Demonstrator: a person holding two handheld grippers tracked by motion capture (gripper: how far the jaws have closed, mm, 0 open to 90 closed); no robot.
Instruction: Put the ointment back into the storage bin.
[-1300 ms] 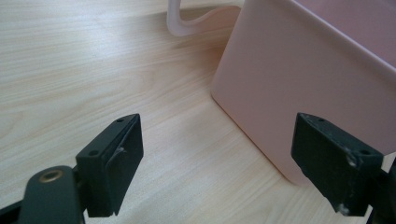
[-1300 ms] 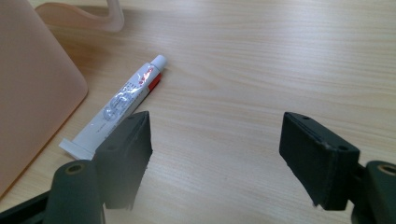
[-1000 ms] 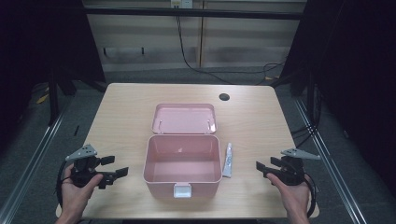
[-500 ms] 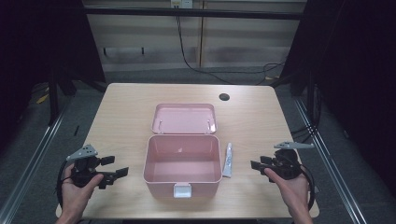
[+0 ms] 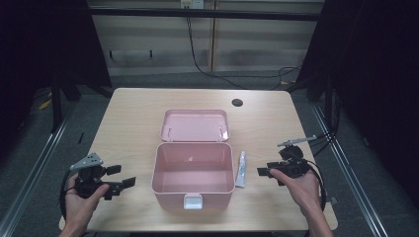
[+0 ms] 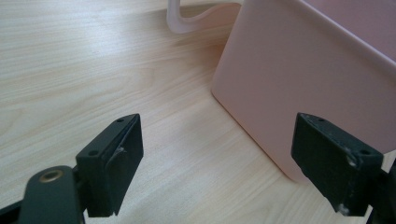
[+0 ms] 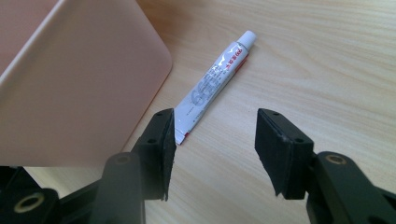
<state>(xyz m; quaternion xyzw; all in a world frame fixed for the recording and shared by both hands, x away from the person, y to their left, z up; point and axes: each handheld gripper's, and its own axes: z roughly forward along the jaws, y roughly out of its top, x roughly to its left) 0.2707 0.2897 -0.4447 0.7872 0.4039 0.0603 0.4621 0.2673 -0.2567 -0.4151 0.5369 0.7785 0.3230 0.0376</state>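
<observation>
tube (image 5: pixel 240 169) beside open pink box (image 5: pixel 193 190)

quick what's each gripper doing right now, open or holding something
Left gripper: open, empty, beside the box.
Right gripper: open, empty, just been opening slightly, aimed at the tube.

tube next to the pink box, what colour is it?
The small squeeze tube is white with a white cap, grey lettering and red marks, clearest in the right gripper view.
</observation>
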